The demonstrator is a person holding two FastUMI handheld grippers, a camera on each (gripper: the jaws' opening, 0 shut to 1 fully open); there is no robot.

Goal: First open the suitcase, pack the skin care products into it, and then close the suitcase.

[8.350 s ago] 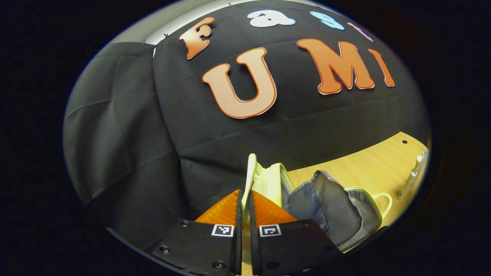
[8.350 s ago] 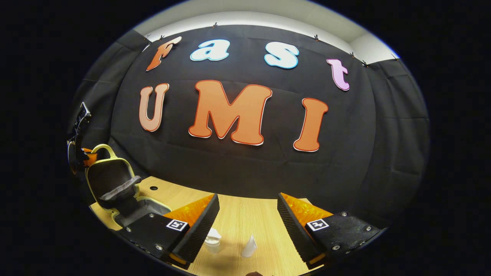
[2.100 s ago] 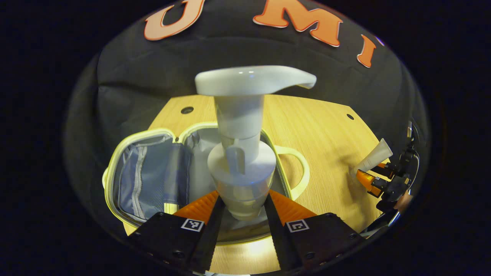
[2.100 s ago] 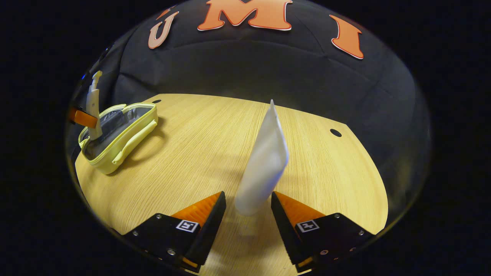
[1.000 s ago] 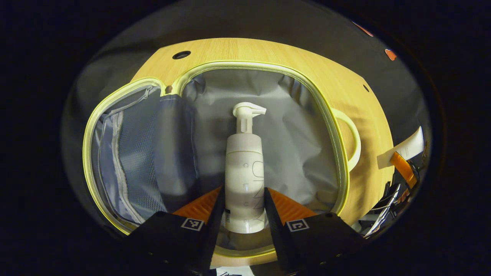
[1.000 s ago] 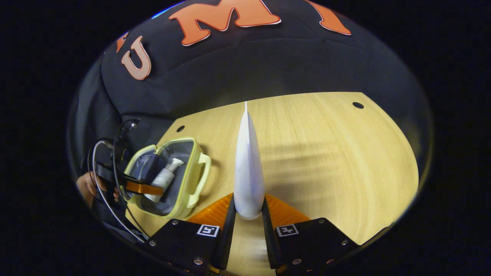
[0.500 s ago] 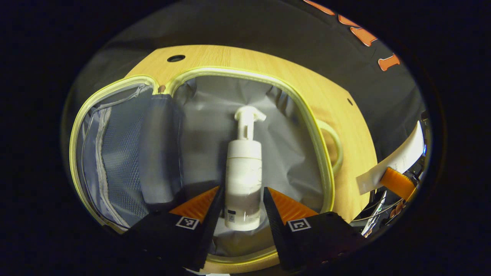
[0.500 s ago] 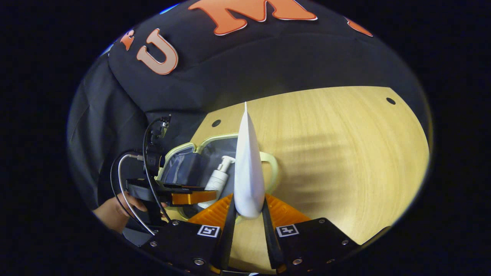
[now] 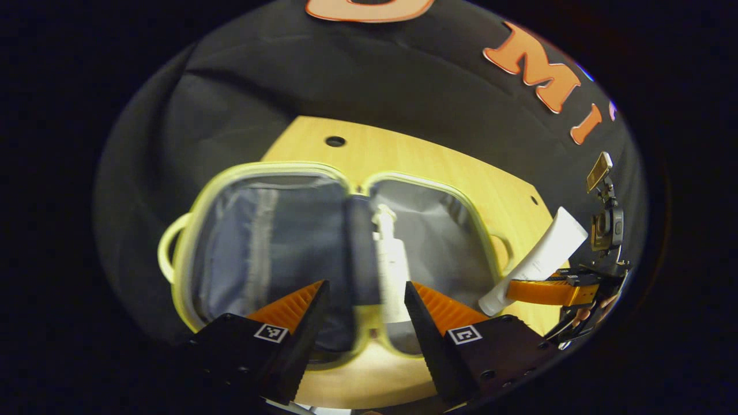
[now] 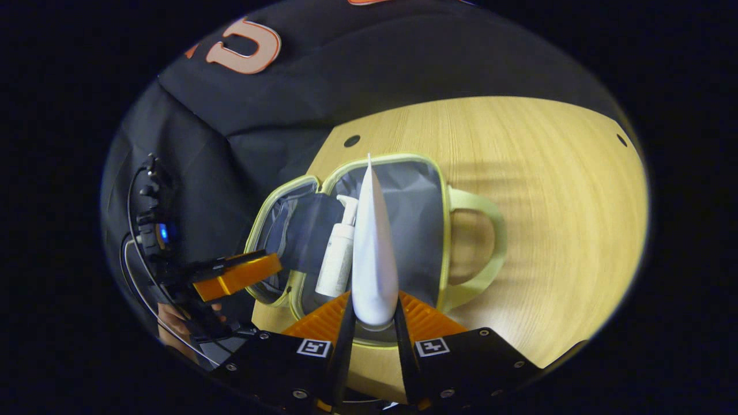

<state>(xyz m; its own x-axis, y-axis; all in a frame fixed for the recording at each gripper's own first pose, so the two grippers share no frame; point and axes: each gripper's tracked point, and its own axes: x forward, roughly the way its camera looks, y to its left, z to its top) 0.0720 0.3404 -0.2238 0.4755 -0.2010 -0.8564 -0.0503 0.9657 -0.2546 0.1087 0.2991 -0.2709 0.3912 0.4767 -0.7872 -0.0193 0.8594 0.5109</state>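
a wooden table (image 10: 548, 173) is backing onto black booth cloth, and the yellow-trimmed suitcase (image 10: 444, 190) is lying open on it with the pump bottle (image 10: 336, 259) resting on its grey lining. the right gripper (image 10: 372, 323) is clamping the cap end of a white squeeze tube (image 10: 373, 253) above the open half. the tube is likely light, soft and smooth, so holding near the stiffer cap suits it. the left gripper (image 9: 360, 314) is hanging spread wide, holding nothing
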